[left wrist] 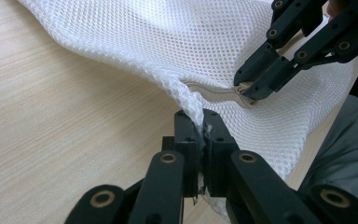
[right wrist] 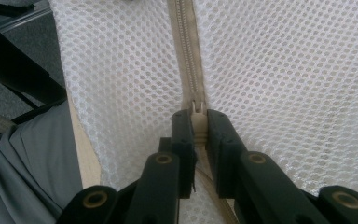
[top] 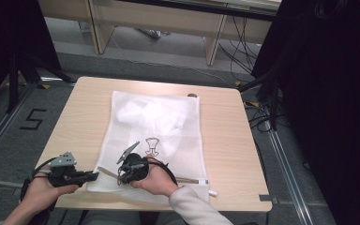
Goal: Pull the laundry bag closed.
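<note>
Your left gripper [left wrist: 200, 123] is clamped on a fold of the white mesh laundry bag [top: 154, 136] at its near left corner, the netting pinched flat between the two black jaws with no gap visible around it. From that pinch the mesh rises and drapes away ahead of the jaws, lifted off the light wooden table [left wrist: 51, 121] on that side. Just beyond your left gripper and slightly above it, your right gripper [left wrist: 244, 88] reaches in from the upper right and its tips meet the beige zipper [left wrist: 214, 89] that runs along the bag's near edge. In the right gripper view, your right gripper [right wrist: 196, 122] is closed on the small beige zipper pull [right wrist: 197, 122], which sits squeezed between the jaws, and the beige zipper [right wrist: 186, 46] runs straight ahead from the tips with its teeth joined and white mesh to either side of it. From the high view, the two tools sit near each other at the table's near edge, your left gripper [top: 93, 175] at the bag's corner and your right gripper [top: 120, 176] just beside it on the zipper edge. The rest of the bag lies flat beyond both tools, a pale bunched cloth item [top: 152, 119] with a small dark printed figure showing through the mesh.
</note>
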`<state>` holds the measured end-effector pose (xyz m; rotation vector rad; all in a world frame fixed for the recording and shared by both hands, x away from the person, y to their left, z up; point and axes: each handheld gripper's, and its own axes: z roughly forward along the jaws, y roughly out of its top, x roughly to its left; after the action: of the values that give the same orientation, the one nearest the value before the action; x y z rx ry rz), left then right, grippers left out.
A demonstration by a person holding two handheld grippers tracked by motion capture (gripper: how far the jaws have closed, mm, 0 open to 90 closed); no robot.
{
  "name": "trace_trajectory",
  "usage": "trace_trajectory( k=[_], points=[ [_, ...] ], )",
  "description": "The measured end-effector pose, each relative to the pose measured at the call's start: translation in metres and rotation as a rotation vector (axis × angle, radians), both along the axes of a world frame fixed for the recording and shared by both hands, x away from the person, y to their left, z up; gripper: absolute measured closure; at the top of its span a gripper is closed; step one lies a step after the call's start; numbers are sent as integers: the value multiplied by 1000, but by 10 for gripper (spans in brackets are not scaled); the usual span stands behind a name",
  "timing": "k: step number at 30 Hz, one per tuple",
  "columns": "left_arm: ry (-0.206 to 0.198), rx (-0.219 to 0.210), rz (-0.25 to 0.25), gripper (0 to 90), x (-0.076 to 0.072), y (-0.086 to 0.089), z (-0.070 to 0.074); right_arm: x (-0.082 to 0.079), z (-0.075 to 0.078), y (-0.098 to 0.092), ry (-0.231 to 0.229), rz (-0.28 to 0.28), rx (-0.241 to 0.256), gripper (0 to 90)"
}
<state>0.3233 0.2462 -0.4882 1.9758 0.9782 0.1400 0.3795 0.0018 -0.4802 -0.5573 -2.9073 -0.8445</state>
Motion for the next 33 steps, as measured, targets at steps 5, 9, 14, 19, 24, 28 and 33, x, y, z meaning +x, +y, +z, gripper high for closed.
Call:
trace_trajectory(
  k=[5,9,14,19,24,28,33],
  points=[
    [2,-1,0,855,0,0,0,0,0,-3,5,1,-7,826],
    [2,-2,1,855,0,0,0,0,1,-3,7,1,-8,826],
    [3,6,-3,855,0,1,0,1,-1,-6,-2,5,-12,826],
    [2,3,2,855,0,0,0,1,0,-10,3,-6,-16,826],
    [-10,-7,9,854,0,-1,-2,0,-1,-10,2,-1,-17,826],
    [-8,-2,9,854,0,0,-2,0,-1,-13,8,-14,-21,826],
    [-11,-3,12,855,0,0,-2,1,0,-15,4,-7,-21,826]
  ],
)
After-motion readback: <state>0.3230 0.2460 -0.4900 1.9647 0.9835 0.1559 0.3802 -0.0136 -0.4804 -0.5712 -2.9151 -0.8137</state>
